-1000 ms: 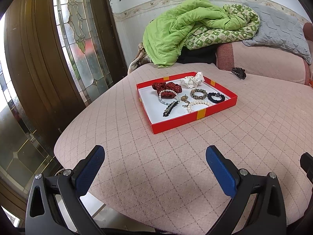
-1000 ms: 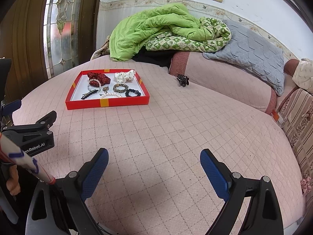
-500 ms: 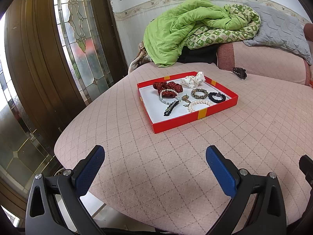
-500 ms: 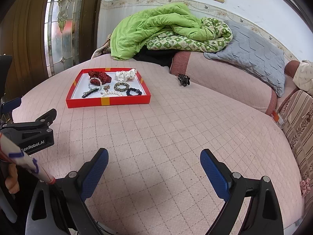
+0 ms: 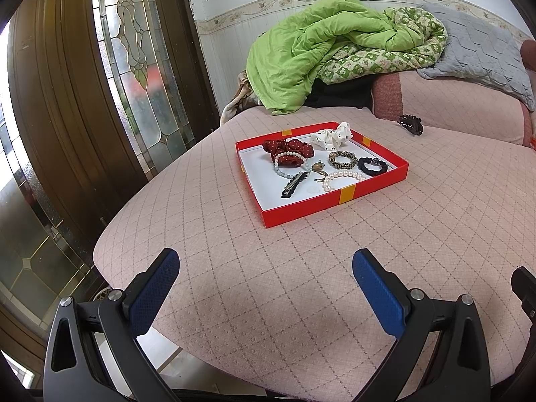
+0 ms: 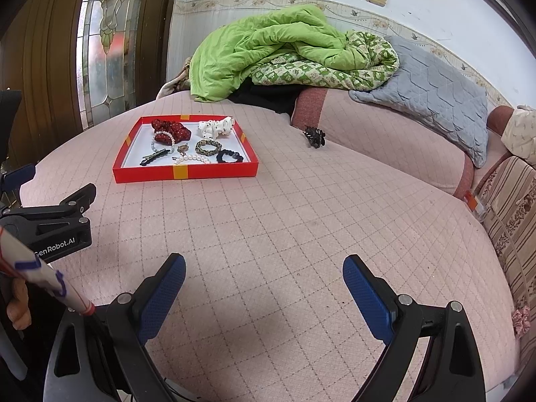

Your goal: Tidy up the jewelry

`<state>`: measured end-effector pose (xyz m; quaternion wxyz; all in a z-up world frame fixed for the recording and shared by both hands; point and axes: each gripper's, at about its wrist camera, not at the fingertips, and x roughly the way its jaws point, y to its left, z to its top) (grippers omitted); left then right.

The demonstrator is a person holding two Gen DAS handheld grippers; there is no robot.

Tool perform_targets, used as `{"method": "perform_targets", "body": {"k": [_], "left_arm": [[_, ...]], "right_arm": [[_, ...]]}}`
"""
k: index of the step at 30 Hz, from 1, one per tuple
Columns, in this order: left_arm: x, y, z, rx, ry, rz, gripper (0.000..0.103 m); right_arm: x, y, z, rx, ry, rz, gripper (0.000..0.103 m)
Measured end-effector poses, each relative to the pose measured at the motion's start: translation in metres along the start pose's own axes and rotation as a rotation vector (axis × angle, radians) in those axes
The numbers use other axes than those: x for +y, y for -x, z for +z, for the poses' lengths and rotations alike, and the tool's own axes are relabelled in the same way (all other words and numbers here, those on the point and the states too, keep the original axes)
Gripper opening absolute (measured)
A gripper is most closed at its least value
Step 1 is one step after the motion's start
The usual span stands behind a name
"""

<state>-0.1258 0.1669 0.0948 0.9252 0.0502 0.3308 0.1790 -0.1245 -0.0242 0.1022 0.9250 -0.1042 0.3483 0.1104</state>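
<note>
A red tray [image 5: 338,200] [image 6: 187,172] with a white floor sits on the pink quilted bed. In it lie a red dotted scrunchie [image 5: 284,146], a white dotted scrunchie [image 5: 330,136], a leopard scrunchie [image 5: 341,159], a black scrunchie [image 5: 372,165], a pearl bracelet [image 5: 341,177] and a black hair clip [image 5: 294,184]. A dark claw clip [image 5: 410,123] [image 6: 314,135] lies on the bed outside the tray, to its right. My left gripper [image 5: 264,268] hangs open well short of the tray. Open and empty too, my right gripper [image 6: 264,273] is over bare bedding.
A green quilt [image 6: 268,47] and grey cushion [image 6: 432,83] are piled at the back by the wall. A wooden door with stained glass [image 5: 134,53] stands left. The bed edge drops off at the near left. A hand [image 6: 16,305] holds the left gripper's body.
Both views have drifted slightly; the tray sits a little further right and lower in the right wrist view. Nothing has been grasped or released.
</note>
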Motion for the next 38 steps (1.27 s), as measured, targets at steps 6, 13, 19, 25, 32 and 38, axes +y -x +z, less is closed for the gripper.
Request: {"method": "perform_targets", "body": {"k": [6, 13, 19, 25, 32, 38], "left_arm": [[0.0, 0.0, 0.0, 0.002, 0.0, -0.001, 0.103], [0.0, 0.0, 0.0, 0.002, 0.001, -0.001, 0.103], [0.001, -0.001, 0.0, 0.002, 0.0, -0.001, 0.103], [0.001, -0.001, 0.0, 0.005, 0.001, -0.002, 0.103], [0.003, -0.003, -0.004, 0.02, 0.005, -0.005, 0.103], [-0.006, -0.002, -0.006, 0.05, 0.004, -0.053, 0.103]], "right_arm": [[0.0, 0.0, 0.0, -0.002, 0.0, 0.001, 0.097], [-0.001, 0.0, -0.001, -0.001, 0.003, 0.001, 0.097], [-0.001, 0.0, -0.002, 0.0, 0.006, 0.002, 0.097], [-0.002, 0.0, -0.002, 0.0, 0.006, 0.002, 0.097], [-0.005, 0.0, -0.004, 0.006, 0.003, 0.007, 0.097], [-0.024, -0.008, -0.005, 0.034, -0.064, 0.03, 0.097]]}}
